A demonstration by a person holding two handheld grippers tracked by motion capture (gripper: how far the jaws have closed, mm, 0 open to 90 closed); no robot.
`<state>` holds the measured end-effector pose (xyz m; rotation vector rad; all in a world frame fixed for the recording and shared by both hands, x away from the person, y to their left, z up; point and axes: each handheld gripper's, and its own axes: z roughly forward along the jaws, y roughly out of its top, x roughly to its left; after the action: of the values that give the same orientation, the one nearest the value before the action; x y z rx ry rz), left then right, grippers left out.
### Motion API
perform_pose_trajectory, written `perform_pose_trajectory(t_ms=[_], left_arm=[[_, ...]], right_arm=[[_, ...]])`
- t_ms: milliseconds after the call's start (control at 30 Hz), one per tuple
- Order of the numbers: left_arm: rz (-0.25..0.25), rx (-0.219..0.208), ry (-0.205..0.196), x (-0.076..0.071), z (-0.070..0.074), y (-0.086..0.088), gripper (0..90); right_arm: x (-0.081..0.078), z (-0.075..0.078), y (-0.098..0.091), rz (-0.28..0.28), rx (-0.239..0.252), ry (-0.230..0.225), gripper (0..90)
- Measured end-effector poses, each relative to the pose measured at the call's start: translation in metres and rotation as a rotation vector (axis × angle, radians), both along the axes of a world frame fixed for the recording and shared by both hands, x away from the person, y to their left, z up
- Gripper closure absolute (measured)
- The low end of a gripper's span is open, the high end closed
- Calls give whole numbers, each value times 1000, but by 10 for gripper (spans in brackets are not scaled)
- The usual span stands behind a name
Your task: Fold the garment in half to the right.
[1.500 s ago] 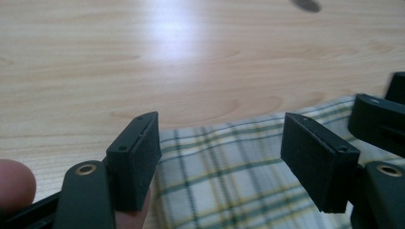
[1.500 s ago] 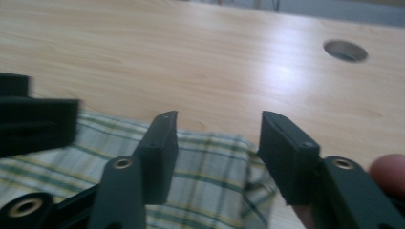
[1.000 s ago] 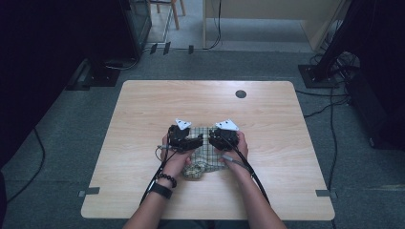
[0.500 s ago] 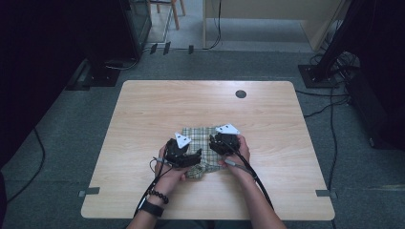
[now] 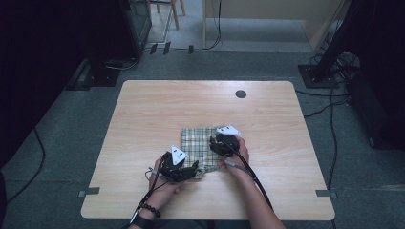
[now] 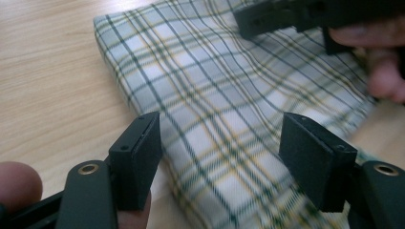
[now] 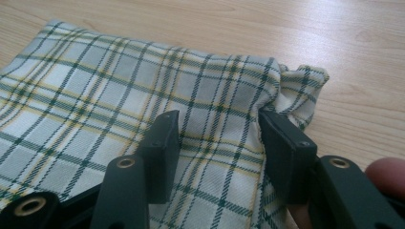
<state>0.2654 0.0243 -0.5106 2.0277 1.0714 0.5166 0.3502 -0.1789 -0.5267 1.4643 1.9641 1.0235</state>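
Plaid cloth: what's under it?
The plaid cloth lies flat on the wooden table, with bare wood showing all round its edges. Whether anything sits beneath it cannot be seen, because the fabric covers that patch.

One camera sits high above the near side, looking forward and down on the pale wooden table. Two ride close along black jaws. All see the checked green-and-white cloth.
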Motion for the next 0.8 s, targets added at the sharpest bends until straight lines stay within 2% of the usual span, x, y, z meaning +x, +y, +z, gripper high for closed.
perform_pose_trajectory(t_ms=[33,167,233,567,733,800], left_arm=[[-4,8,1,-2,-3,2,313],[2,-34,24,-3,-11,12,312],[-1,-42,21,-3,-12,15,312],[-16,-115,20,-5,-9,40,311],[-21,-83,15,-8,-12,57,292],[-9,-73,11,-9,-13,67,283]], right_arm=[[0,0,0,-2,0,0,498],[0,0,1,-10,-4,-1,498],[0,0,1,-13,-3,-2,497],[3,0,2,-34,0,-2,497],[5,0,1,-39,5,0,496],[5,0,1,-40,5,0,495]])
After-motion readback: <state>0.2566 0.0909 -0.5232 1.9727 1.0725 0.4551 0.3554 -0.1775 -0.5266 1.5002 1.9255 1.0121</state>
